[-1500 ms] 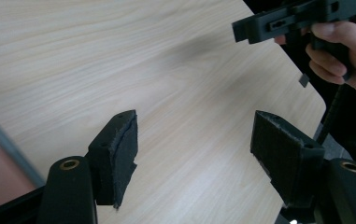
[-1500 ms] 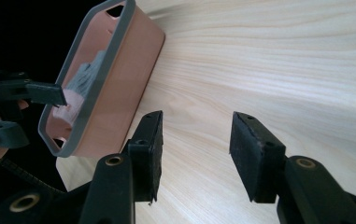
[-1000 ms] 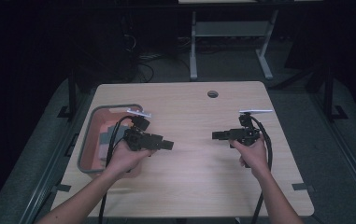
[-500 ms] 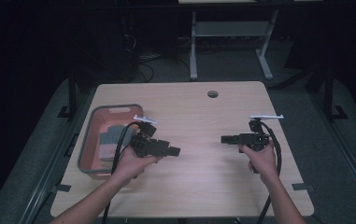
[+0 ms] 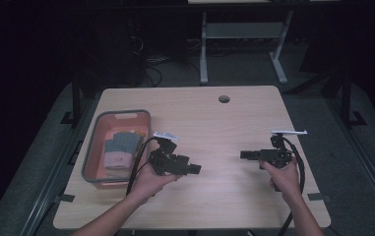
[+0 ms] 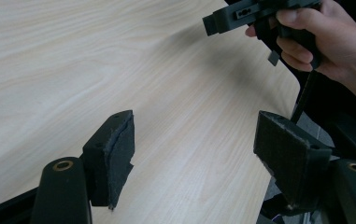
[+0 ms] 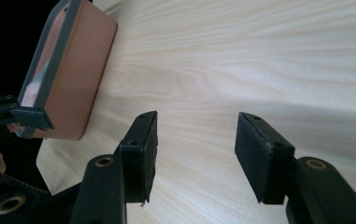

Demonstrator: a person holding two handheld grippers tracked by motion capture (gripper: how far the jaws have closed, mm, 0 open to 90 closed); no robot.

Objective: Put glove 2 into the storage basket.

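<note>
My left gripper (image 5: 195, 169) is held above the wooden table (image 5: 214, 123), right of an orange bin, pointing right. In the left gripper view its jaws (image 6: 194, 154) stand wide apart with only bare tabletop between them. My right gripper (image 5: 244, 155) is held over the table's right side, pointing left toward the other one; in the right gripper view it (image 7: 195, 149) is open and holds nothing. The orange bin (image 5: 94, 157) with a grey rim holds grey and pink cloth items (image 5: 120, 147).
A round cable hole (image 5: 224, 99) sits near the table's far edge. The bin's side wall (image 7: 80, 79) appears at the left of the right gripper view. Beyond the table stand a metal frame (image 5: 244, 44) and cables on a dark floor.
Both grippers have drawn back toward the near edge of the table. The left one has also shifted right, away from the bin. Both stay open.
</note>
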